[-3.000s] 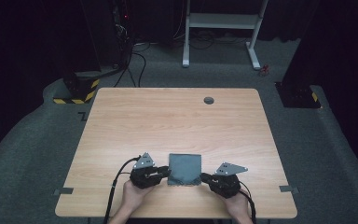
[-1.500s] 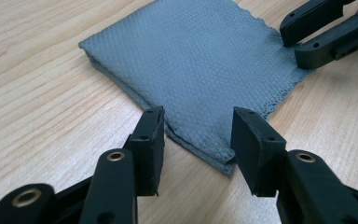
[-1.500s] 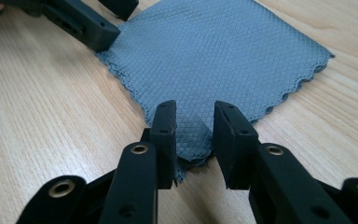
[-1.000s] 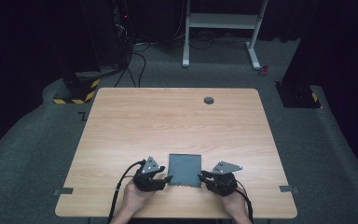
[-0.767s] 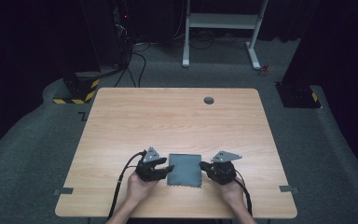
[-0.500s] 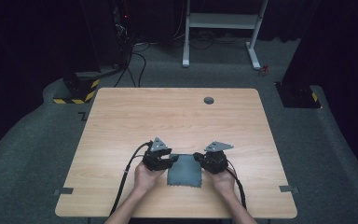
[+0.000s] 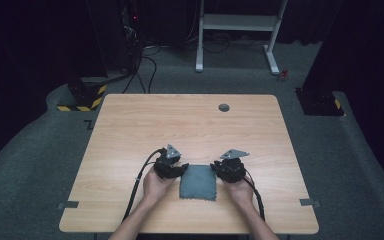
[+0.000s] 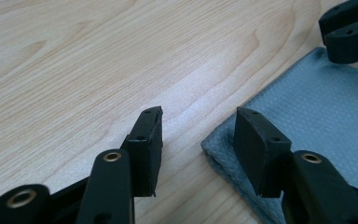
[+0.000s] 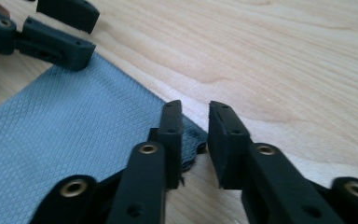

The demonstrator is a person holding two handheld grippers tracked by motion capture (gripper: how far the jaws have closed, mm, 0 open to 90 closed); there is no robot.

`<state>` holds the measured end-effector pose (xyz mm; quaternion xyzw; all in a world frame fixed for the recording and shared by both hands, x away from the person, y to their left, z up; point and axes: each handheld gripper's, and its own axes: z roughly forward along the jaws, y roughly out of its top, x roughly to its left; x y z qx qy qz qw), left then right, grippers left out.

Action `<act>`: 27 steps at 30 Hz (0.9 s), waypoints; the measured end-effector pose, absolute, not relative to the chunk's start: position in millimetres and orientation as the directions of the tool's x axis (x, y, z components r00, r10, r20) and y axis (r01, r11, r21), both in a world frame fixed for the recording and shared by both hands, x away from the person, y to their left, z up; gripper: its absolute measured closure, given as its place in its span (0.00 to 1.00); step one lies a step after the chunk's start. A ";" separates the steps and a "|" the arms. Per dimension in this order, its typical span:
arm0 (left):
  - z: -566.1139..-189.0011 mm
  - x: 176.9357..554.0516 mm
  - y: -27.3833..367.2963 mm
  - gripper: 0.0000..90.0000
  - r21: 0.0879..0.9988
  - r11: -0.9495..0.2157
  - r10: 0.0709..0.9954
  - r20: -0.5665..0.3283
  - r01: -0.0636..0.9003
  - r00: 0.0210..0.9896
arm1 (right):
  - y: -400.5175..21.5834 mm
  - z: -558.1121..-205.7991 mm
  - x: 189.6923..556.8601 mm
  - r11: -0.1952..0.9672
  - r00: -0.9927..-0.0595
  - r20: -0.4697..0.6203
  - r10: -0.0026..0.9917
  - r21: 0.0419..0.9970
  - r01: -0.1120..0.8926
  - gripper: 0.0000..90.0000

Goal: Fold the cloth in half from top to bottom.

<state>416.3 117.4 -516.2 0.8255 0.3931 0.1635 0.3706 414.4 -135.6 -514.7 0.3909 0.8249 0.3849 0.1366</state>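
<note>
A folded grey cloth (image 7: 198,181) lies flat on the wooden table (image 7: 190,125), close to the person's edge. My left gripper (image 7: 175,169) stands open at its far left corner. In the left gripper view the cloth (image 8: 317,112) starts just by the right-hand jaw of my left gripper (image 8: 198,135), with bare wood between the jaws. My right gripper (image 7: 225,170) is at the far right corner. Its jaws (image 9: 196,126) have just been opening and stand a narrow gap apart. The corner of the cloth (image 9: 74,126) lies at that gap, and no pad presses it.
A small dark round grommet (image 7: 224,107) sits in the table near its far edge. Grey tape strips (image 7: 67,205) mark the near corners. Beyond the table are a white frame (image 7: 240,22), cables and a yellow-black striped base (image 7: 80,97) on the carpet.
Both grippers have moved away from the person, from the cloth's near corners up to its far corners, and come closer together. The cloth lies in the same place.
</note>
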 end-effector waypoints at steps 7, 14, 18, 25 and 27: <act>-519.7 418.4 118.3 0.57 0.730 -0.416 0.770 -0.035 0.542 0.637 | -135.1 -520.5 420.4 0.385 -0.637 0.100 0.764 0.722 0.575 0.75; -519.5 418.0 118.1 0.63 0.731 -0.431 0.747 -0.040 0.530 0.663 | -129.4 -518.6 419.7 0.458 -0.688 0.045 0.724 0.714 0.529 0.92; -519.0 417.4 117.1 0.82 0.728 -0.428 0.726 -0.075 0.535 0.684 | -130.8 -518.7 420.2 0.450 -0.689 0.060 0.722 0.716 0.534 0.97; -517.8 415.9 113.7 0.96 0.729 -0.451 0.712 -0.054 0.515 0.700 | -129.4 -516.2 419.1 0.464 -0.694 0.030 0.720 0.722 0.513 0.99; -517.0 416.4 114.8 0.96 0.732 -0.452 0.712 -0.049 0.510 0.701 | -130.3 -515.0 419.5 0.458 -0.692 0.037 0.721 0.724 0.516 0.99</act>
